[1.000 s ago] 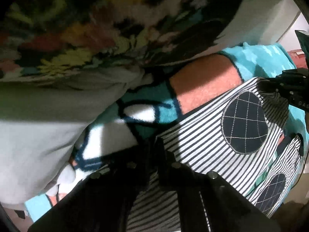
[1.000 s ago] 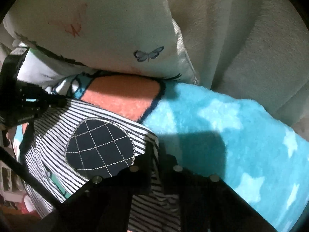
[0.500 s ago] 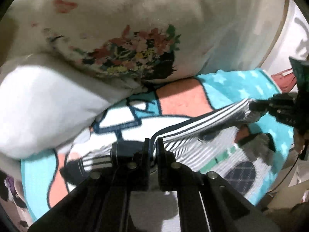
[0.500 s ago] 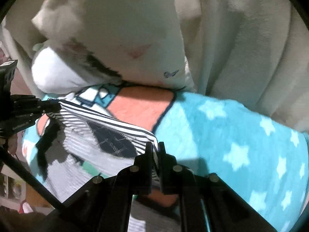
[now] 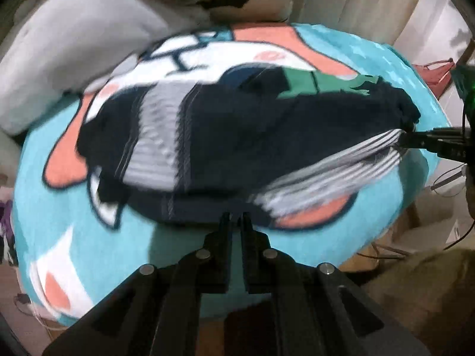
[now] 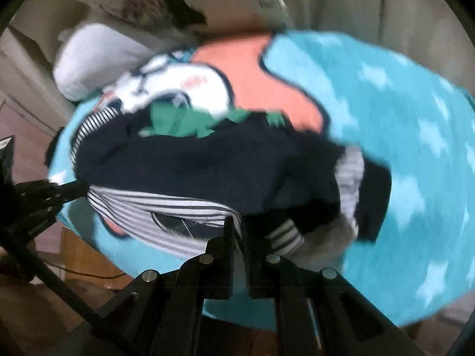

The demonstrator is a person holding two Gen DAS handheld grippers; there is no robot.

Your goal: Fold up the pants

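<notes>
The pants (image 5: 237,136) are navy with grey-white striped parts and a green patch. They hang stretched over a turquoise cartoon blanket (image 5: 104,255). My left gripper (image 5: 236,219) is shut on the striped hem at its near edge. My right gripper (image 6: 240,225) is shut on the other end of the striped hem (image 6: 166,204). The right gripper also shows in the left wrist view (image 5: 415,141), pinching striped cloth, and the left gripper shows in the right wrist view (image 6: 74,191). Both views are motion-blurred.
A grey pillow (image 5: 68,47) and a floral cushion (image 6: 154,3) lie at the far side of the blanket. A pale upholstered backrest (image 6: 371,9) rises behind. The blanket's near edge drops to a wooden floor (image 6: 83,255) with cables.
Both grippers have pulled back and up with the striped hem. The view widened from a close look at the cloth to the whole blanket, and the pants now show their navy side.
</notes>
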